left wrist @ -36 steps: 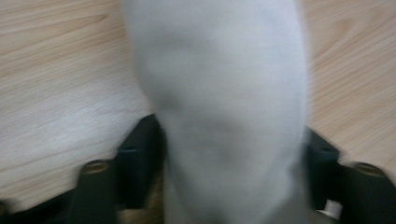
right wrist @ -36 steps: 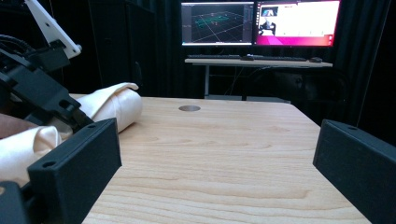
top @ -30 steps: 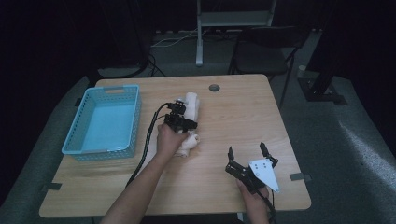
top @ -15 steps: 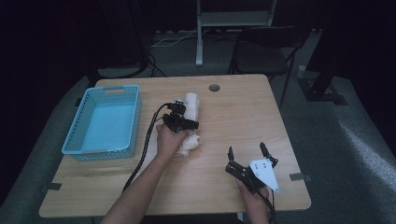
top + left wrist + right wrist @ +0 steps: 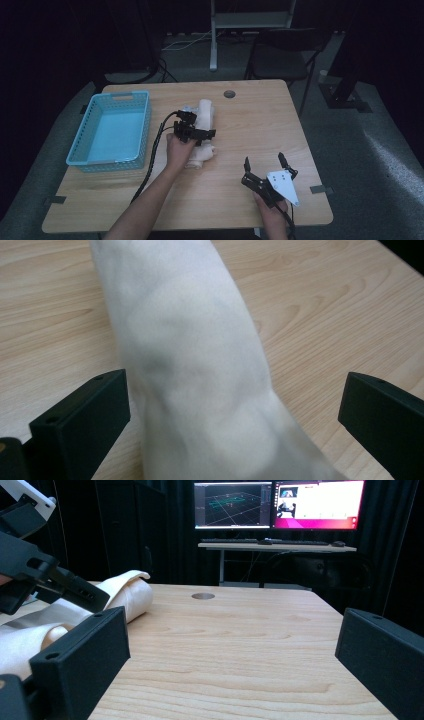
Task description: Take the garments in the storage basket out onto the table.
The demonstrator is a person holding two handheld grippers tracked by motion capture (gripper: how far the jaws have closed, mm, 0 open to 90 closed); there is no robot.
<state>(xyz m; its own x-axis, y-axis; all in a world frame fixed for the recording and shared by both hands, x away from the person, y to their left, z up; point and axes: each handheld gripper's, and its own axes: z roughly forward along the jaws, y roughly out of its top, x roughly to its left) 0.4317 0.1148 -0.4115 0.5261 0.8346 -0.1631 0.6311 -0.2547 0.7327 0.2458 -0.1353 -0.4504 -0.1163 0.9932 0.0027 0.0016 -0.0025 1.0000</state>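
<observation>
- The left gripper point(image 5: 196, 134) hovered over the rolled white cloth point(image 5: 204, 131) near the table's middle, its jaws wide apart and straddling the roll, as the left gripper view showed, without closing on it.
- The right gripper point(image 5: 265, 165) rested near the table's near right edge, well apart from the cloth, its jaws likewise spread with nothing between them.
- The rolled white cloth point(image 5: 200, 370) lay lengthwise, near to far, just right of the blue basket point(image 5: 85, 152). It appeared soft, light and easily crushed; a grip across the middle of the roll would probably hold best, since a pinch at one end might let it unroll or sag.
- The wooden table point(image 5: 250, 120) was smooth and pale, offering little friction to the fabric.
- The room was dark; two lit monitors point(image 5: 277, 504) stood on a desk beyond the far edge.
</observation>
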